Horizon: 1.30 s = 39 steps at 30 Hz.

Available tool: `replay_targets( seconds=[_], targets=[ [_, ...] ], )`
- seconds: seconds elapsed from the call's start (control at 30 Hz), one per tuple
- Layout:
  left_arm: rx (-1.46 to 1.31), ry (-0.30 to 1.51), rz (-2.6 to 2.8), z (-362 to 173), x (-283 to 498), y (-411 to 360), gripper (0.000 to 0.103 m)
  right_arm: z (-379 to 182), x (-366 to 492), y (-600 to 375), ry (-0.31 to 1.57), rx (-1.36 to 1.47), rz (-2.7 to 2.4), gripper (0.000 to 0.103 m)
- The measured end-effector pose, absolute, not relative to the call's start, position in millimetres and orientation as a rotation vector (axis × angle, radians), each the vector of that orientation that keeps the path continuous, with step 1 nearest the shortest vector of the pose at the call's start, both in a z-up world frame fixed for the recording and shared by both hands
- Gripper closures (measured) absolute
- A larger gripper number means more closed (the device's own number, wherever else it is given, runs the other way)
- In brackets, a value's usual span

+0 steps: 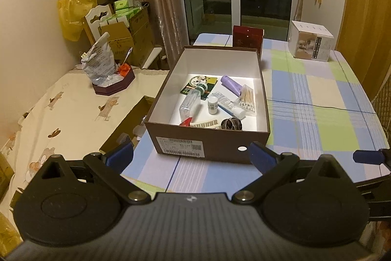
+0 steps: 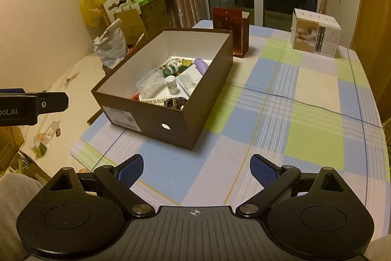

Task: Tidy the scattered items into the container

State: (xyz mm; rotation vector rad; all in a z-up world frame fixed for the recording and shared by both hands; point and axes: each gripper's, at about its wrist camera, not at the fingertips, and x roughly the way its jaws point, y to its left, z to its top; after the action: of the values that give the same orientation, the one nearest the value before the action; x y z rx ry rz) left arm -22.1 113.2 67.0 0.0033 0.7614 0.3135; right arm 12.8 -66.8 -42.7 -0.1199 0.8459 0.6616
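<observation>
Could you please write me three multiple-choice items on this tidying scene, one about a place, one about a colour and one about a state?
1. Where does the purple tube lie?
A. on the checked tablecloth
B. inside the brown box, toward its far end
C. on top of the white carton

2. What colour is the inside of the brown box?
A. white
B. red
C. green

3. How do the left gripper and the right gripper stand?
A. both shut on items
B. left shut, right open
C. both open and holding nothing

Answers:
1 B, the tube rests on the box floor near the far wall.
2 A, the inner walls and floor show white.
3 C, each wrist view shows its blue pads wide apart with only tablecloth between them.
</observation>
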Motion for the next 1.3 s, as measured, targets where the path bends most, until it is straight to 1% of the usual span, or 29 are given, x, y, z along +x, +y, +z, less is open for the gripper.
replay_targets(
  seconds=[0.57, 1.3],
  targets=[
    [0.035, 0.779, 0.253, 69.0, -41.0, 89.4, 0.003, -34.5, 0.3, -77.0, 0.812, -0.109, 0.666, 0.004],
    [0.053, 0.799, 0.233, 59.9, -50.7, 84.4, 0.003, -30.1, -16.0, -78.6, 0.776, -0.144, 0.675, 0.004]
  ],
)
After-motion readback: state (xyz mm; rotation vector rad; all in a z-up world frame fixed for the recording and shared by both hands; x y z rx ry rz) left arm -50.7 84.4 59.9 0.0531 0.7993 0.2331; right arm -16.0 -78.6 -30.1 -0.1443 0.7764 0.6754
